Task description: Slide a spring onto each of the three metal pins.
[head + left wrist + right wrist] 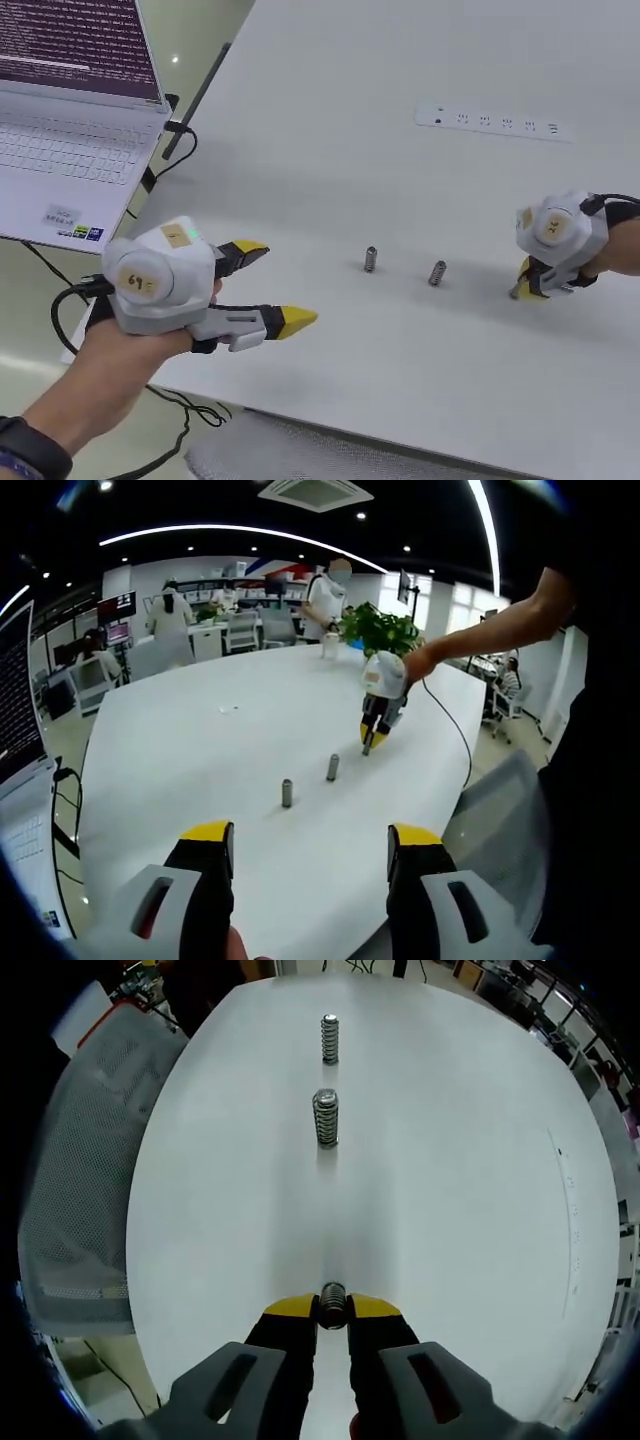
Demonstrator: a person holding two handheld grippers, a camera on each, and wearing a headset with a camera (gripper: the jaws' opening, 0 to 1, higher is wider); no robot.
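Two upright metal pins stand on the white table, each with a spring around it: one to the left and one to its right. In the right gripper view a third spring sits on a pin between the yellow tips. My right gripper is shut on it, low at the table. My left gripper hovers open and holds nothing, left of the pins near the table's front edge.
An open laptop sits at the far left with black cables beside it. A white power strip lies at the back right. A grey mesh chair stands below the front edge. People sit at desks far behind the table.
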